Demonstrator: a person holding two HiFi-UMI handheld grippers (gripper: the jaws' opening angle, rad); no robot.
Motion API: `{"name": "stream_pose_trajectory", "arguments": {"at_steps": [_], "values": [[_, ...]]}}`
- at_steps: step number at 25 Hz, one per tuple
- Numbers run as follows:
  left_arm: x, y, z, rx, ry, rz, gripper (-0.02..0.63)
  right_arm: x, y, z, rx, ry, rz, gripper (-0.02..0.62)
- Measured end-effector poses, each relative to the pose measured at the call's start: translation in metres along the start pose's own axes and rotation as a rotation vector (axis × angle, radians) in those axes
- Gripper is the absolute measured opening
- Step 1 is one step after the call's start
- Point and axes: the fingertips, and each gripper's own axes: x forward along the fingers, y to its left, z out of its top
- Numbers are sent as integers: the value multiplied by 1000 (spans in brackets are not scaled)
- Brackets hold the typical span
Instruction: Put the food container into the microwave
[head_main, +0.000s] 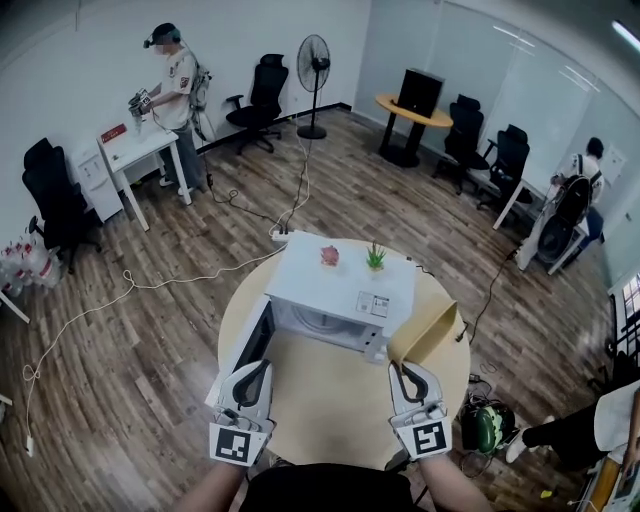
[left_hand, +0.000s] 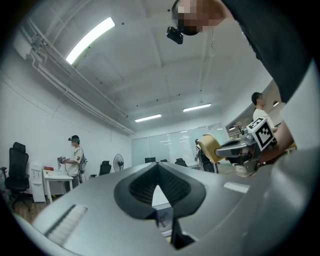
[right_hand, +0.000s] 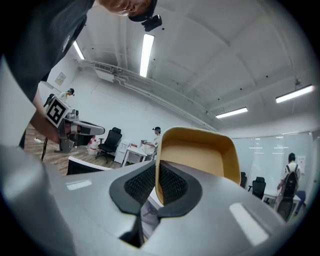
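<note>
A white microwave (head_main: 340, 280) stands on the round wooden table (head_main: 330, 410), its door (head_main: 248, 345) swung open to the left and the cavity (head_main: 325, 320) facing me. A tan food container (head_main: 427, 335) is tilted up at the microwave's front right corner; my right gripper (head_main: 398, 368) is shut on its rim. The right gripper view shows the container (right_hand: 197, 155) pinched between the pads of the right gripper (right_hand: 157, 167). My left gripper (head_main: 266, 366) hovers over the table by the open door, shut, with nothing in it. In its own view the left gripper (left_hand: 159, 165) is likewise closed with nothing held.
A small potted plant (head_main: 375, 257) and a pink ornament (head_main: 329, 255) sit on the microwave's top. Cables (head_main: 150, 283) trail over the wood floor. A person (head_main: 175, 85) stands at a white desk at the far left. A green object (head_main: 487, 425) lies on the floor to the right.
</note>
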Motion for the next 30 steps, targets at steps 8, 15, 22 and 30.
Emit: {"name": "stream_pose_trajectory", "arguments": {"at_steps": [8,15,22,30], "values": [[-11,7,-24,-58,28,42,-2,51,32,-10,-136,90,196,18],[-22,12,-54,-93,80,71,-2,92,93,-45,-319,153,419,18],[-24,15,-62,-18,24,65,-2,118,153,-86,-404,240,620,18],[-28,11,-77,25,8,51,-2,125,196,-165,-436,431,835,18]]}}
